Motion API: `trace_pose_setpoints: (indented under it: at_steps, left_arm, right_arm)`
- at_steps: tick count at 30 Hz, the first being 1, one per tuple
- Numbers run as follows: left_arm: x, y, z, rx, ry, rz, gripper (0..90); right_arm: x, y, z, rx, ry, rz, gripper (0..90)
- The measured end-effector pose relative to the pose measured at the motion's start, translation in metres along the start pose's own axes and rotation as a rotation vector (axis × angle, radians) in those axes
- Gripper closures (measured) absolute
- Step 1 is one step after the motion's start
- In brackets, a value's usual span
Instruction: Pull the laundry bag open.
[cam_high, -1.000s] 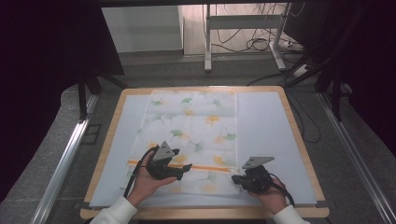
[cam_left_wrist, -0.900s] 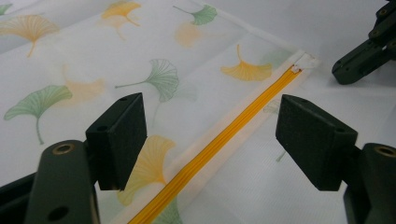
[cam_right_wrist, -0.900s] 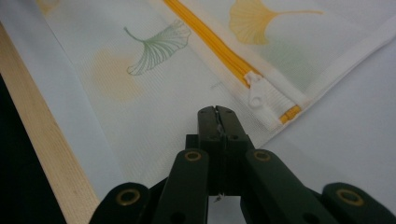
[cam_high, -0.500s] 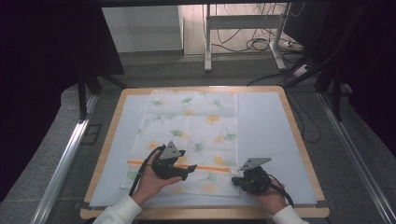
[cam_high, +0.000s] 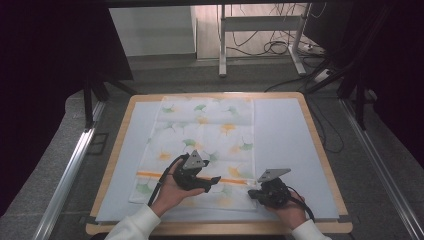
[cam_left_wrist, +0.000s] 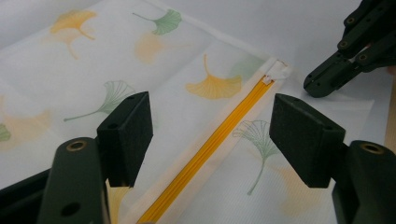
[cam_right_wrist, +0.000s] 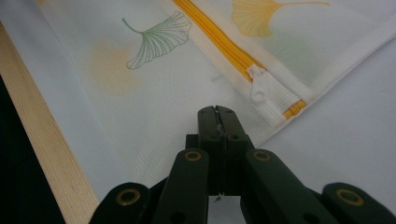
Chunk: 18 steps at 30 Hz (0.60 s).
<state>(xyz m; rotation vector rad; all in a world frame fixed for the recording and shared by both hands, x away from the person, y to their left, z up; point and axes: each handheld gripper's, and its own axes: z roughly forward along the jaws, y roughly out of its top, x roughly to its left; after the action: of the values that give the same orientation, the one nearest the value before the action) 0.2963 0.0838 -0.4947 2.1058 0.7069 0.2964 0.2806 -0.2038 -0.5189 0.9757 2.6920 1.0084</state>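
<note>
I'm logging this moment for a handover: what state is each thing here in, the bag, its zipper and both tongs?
Mesh bag: lying flat on the table, unfolded.
Zipper: closed along its length, white pull at the end by the right tongs.
Left tongs: open over the zipper, pads off the fabric.
Right tongs: shut, tips at the bag's corner edge; whether they pinch fabric is unclear.

Person at the table: white long sleeves on both arms. Left gripper and right gripper: matte black, two block-padded jaws, brass-ringed pivot holes, a grey three-cornered plate on top, a black cable trailing from the rear.
</note>
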Motion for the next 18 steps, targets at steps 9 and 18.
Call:
trace_pose_setpoints:
  at_steps: [9, 18]
  left_arm:
    - [0.001, 0.003, 0.011, 0.02, -0.008, -0.002, 29.6]
    - [-0.001, 0.006, 0.019, 0.022, -0.018, -0.003, 29.3]
  right_arm:
    - [-0.001, 0.0, 0.0, 0.001, 0.004, 0.004, 88.9]
    - [0.001, 0.0, 0.0, 0.001, -0.011, -0.007, 88.9]
